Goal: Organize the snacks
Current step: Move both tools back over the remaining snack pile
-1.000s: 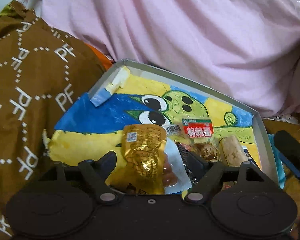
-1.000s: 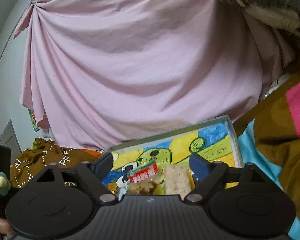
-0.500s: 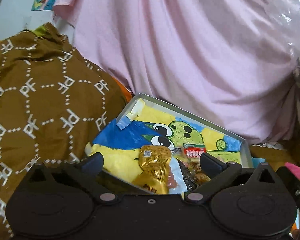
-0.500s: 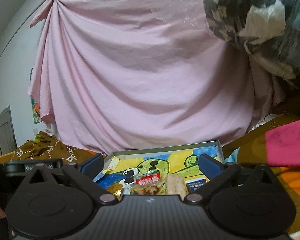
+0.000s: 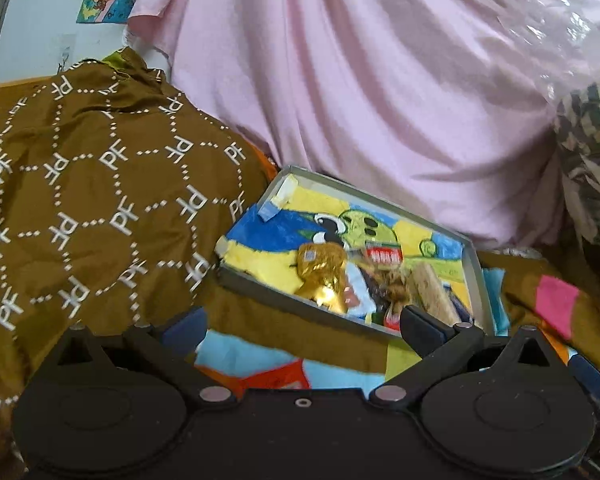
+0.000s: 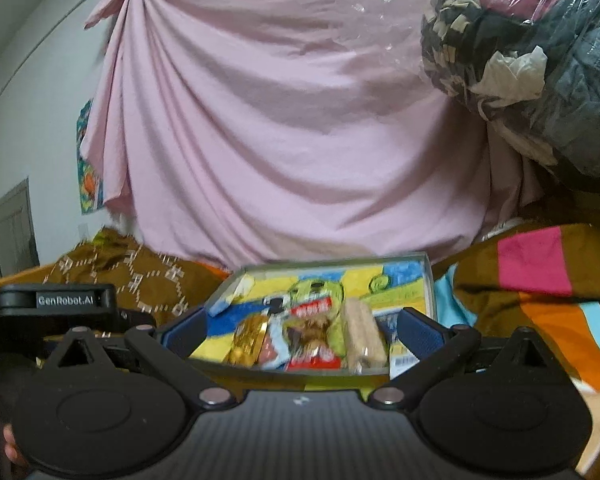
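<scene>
Left tool [image 5: 300, 330] wide open, short of tray rim [image 5: 300, 300]

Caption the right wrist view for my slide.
Open right gripper faces a tray of snacks before a pink sheet.

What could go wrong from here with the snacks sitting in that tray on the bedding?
The tray rests tilted on rumpled blankets, so a nudge might tip it. The snacks, such as the gold packet and wafer bar, crowd its near edge and could slide out. Both the left gripper and right gripper are open and empty.
</scene>
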{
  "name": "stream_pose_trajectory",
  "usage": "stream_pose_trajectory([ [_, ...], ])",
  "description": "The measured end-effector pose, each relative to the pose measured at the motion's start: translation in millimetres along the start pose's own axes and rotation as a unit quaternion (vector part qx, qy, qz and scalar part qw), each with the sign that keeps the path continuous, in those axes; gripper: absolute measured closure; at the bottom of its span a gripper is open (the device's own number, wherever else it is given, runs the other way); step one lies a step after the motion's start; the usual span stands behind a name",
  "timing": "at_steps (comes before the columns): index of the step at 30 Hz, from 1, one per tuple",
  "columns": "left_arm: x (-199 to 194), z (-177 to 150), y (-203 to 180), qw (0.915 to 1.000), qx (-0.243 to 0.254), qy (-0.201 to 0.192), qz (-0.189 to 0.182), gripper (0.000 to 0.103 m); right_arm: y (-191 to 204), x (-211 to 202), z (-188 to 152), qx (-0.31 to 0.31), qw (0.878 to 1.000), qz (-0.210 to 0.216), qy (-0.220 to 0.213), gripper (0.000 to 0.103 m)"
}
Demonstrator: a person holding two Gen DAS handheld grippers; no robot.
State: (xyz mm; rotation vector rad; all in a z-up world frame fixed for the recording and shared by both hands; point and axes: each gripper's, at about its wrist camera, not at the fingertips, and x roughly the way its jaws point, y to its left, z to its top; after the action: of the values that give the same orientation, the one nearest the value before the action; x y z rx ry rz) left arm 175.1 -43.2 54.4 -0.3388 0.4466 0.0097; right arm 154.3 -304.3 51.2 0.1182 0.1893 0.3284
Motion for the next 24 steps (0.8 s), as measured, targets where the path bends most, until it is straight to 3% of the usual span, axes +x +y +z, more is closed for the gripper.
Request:
stream_pose_trajectory([
  [13, -25, -53, 37, 0.9988, 0.013, 0.044, 0.018, 0.001, 45, -40, -52, -0.045, 0.993, 0.008, 0.107, 0.000],
  [24, -24, -85, 46, 0.9954, 0.043, 0.082, 0.024, 0.001, 60, -34, -79, -0.062, 0.978, 0.010, 0.198, 0.000],
])
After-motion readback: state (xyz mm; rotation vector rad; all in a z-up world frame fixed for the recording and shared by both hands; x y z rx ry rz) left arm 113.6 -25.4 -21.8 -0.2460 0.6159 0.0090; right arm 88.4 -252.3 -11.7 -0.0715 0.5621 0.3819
